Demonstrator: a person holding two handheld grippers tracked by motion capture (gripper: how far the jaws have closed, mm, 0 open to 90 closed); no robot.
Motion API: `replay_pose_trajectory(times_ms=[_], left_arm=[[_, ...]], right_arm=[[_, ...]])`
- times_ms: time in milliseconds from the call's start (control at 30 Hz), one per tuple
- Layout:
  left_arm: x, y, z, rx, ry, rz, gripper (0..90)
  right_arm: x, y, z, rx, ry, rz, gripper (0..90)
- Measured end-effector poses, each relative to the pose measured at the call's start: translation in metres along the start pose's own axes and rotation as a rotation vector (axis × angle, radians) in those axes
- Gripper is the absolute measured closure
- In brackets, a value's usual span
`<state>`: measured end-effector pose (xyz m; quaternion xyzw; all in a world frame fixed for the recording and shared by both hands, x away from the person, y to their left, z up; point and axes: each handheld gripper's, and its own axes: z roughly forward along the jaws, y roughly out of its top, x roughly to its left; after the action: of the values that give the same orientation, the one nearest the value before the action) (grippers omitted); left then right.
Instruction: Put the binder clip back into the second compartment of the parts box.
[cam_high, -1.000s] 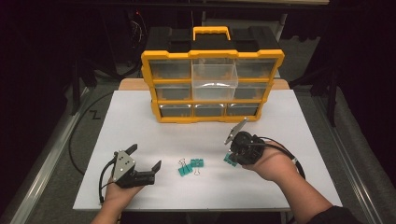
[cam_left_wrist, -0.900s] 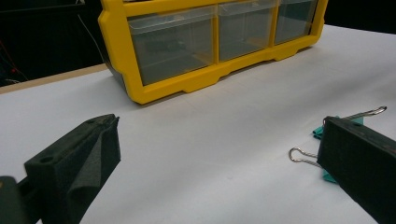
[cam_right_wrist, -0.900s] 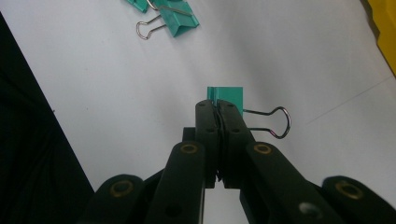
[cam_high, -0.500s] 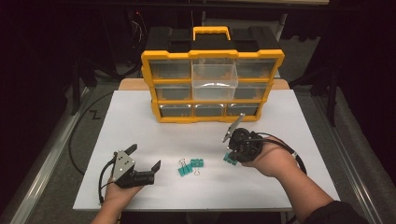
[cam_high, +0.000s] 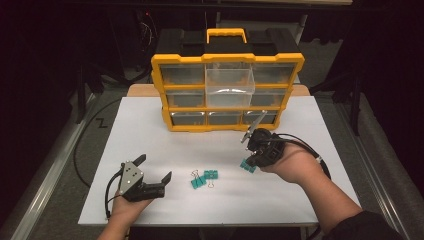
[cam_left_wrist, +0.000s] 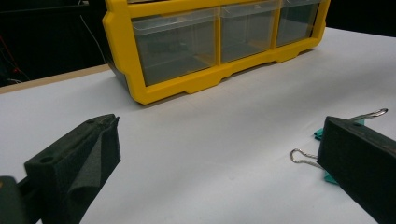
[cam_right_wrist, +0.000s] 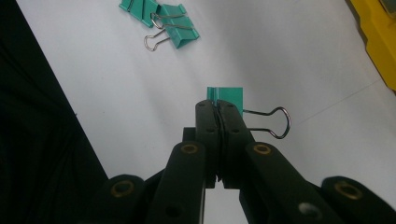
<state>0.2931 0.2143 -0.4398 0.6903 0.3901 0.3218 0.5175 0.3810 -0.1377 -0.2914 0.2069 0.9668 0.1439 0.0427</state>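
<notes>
Right claw (cam_right_wrist: 218, 108) is closing its two black jaws flat against each other on a teal binder clip (cam_right_wrist: 227, 97). The clip is a folded sheet-metal wedge with two bent wire handles; one wire loop is sticking out to the side of the jaws. In the high view this held clip (cam_high: 247, 166) is sitting at the tip of the right claw (cam_high: 251, 161), low over the desk (cam_high: 150, 140), right of centre; whether it is touching the sheet cannot be told.

Two more teal clips (cam_high: 204, 178) are lying together on the desk near the front, between the two hands; in the right gripper view they (cam_right_wrist: 161, 21) are resting one against the other, wire loops overlapping.

Left claw (cam_high: 153, 167) is standing wide open with nothing between the jaws. The jaws are blocky, matte black, with soft-looking pads (cam_left_wrist: 100, 154). The left hand (cam_high: 125, 210) is resting low at the front left of the desk, claw pointing toward the loose clips. The right hand (cam_high: 295, 167) is gripping its tool from behind, forearm coming in from the lower right, cable (cam_high: 310, 150) looping beside the wrist.

Desk surface is smooth and white, with a wooden edge showing behind. A yellow plastic organizer (cam_high: 227, 92) with clear drawers and a top handle is standing upright at the back. Surroundings are dark.
</notes>
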Motion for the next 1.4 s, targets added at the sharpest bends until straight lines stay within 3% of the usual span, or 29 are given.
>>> replay_pose_trajectory(times_ms=[633, 1400], left_arm=[[-0.001, -0.001, -0.001, -0.002, -0.018, 0.007, 0.3], [-0.002, -0.001, -0.001, 0.000, -0.024, 0.011, 0.3]], right_arm=[[-0.006, 0.019, -0.033, 0.032, 0.017, -0.035, 90.0], [-0.006, 0.043, -0.078, 0.015, 0.008, -0.078, 90.0]])
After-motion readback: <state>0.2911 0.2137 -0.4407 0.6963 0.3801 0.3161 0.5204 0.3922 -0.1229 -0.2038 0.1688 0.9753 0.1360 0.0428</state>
